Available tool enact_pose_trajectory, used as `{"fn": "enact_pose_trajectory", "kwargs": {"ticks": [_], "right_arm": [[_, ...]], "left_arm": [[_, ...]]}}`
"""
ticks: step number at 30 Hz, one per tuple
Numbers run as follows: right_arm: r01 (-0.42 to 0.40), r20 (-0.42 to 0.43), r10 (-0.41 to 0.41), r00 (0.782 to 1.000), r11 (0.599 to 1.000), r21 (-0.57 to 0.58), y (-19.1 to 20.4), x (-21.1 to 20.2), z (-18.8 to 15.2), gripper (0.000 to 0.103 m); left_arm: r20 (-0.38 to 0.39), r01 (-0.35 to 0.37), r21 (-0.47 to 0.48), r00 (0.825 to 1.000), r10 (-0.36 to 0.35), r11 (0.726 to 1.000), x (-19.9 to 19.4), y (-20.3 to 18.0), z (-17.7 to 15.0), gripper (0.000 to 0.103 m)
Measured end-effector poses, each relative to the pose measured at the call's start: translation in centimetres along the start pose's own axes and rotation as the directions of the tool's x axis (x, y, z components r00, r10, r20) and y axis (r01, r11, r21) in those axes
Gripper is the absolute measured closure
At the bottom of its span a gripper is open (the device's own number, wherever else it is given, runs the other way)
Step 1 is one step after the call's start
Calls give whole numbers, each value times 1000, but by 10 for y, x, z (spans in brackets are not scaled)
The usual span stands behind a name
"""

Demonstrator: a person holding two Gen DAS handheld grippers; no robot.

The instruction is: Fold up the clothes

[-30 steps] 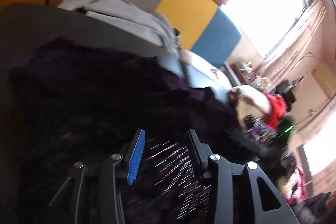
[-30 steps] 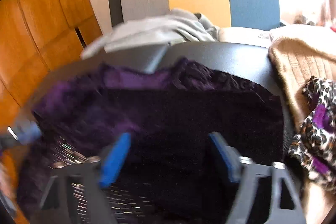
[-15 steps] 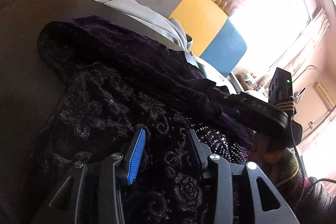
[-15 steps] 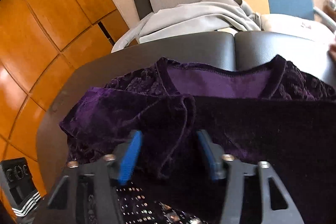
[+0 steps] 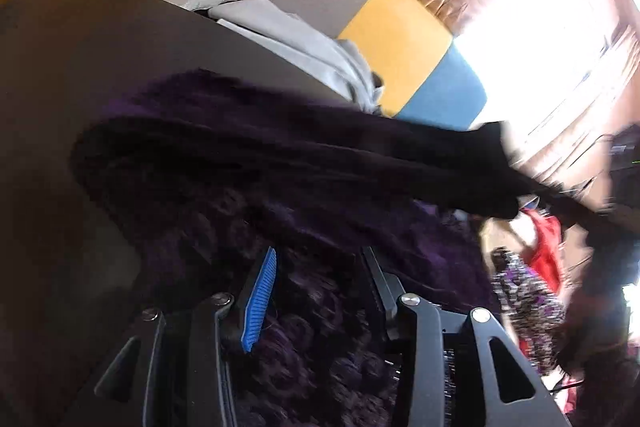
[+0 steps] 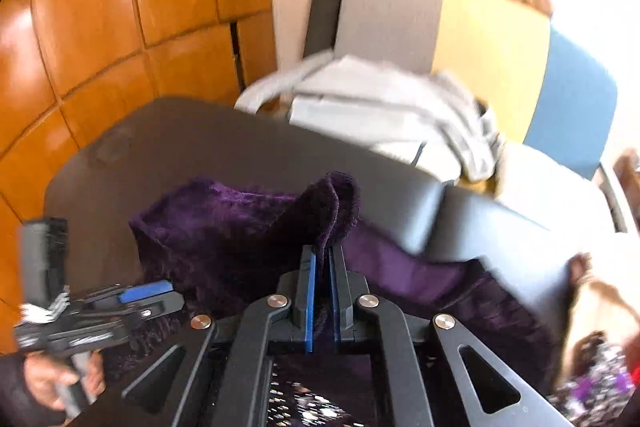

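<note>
Purple velvet garment (image 6: 224, 227) spread on the dark desk (image 6: 224, 147), bulk toward the near edge, beaded part lowest in the right wrist view

Right tongs (image 6: 322, 259) clenched on a fold of the purple velvet garment, pads pressed together with only cloth between; pinched fold standing upright above the tips, rounded hem curling over on top, raised clear of the desk

From that pinch, cloth stretched as a long dark band in the left wrist view, long axis running from the desk's left side across toward the bright window (image 5: 560, 27) at right, tilted slightly downward to the right; blurred, far end not clear

Left tongs (image 5: 316, 267) released, blue pad (image 5: 260, 303) and black finger well apart, patterned velvet lying between and below them; contact with the cloth impossible to tell

Same left tongs also seen low at the left of the right wrist view (image 6: 148, 293), just beside the garment's left edge, gripped by a hand (image 6: 60, 379) in a dark sleeve

Grey garment (image 6: 384, 99) heaped beyond the desk's far edge, against a chair back (image 6: 480, 39) in grey, yellow and blue panels

Orange wood panelling (image 6: 100, 7) left of the desk; leopard-print cloth (image 6: 592, 387) and something red (image 5: 544, 239) off the desk's right side, blurred
</note>
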State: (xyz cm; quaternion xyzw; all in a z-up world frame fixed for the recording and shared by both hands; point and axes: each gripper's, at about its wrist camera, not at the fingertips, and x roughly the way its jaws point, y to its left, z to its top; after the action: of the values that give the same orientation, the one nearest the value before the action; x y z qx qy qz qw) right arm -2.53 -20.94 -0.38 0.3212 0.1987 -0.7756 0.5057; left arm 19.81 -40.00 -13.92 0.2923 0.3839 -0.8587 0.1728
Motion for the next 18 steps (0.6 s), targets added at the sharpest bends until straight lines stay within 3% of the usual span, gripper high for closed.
{"fn": "enact_pose_trajectory", "kwargs": {"ticks": [4, 8, 12, 18], "right_arm": [[35, 42, -37, 998, 999, 33, -27, -32, 2, 97], [63, -16, -61, 998, 983, 175, -78, -29, -34, 97], [74, -87, -50, 995, 954, 291, -114, -17, -74, 97], [76, -80, -50, 996, 927, 367, -138, -19, -100, 97]], "left_arm": [[-2, 4, -13, 1000, -4, 1000, 5, 12, -2, 61], [15, 14, -36, 1000, -13, 999, 1, 20, -4, 61], [11, -10, 3, 1000, 10, 1000, -2, 20, -7, 61], [10, -46, 34, 999, 45, 998, -11, 22, -11, 61]]}}
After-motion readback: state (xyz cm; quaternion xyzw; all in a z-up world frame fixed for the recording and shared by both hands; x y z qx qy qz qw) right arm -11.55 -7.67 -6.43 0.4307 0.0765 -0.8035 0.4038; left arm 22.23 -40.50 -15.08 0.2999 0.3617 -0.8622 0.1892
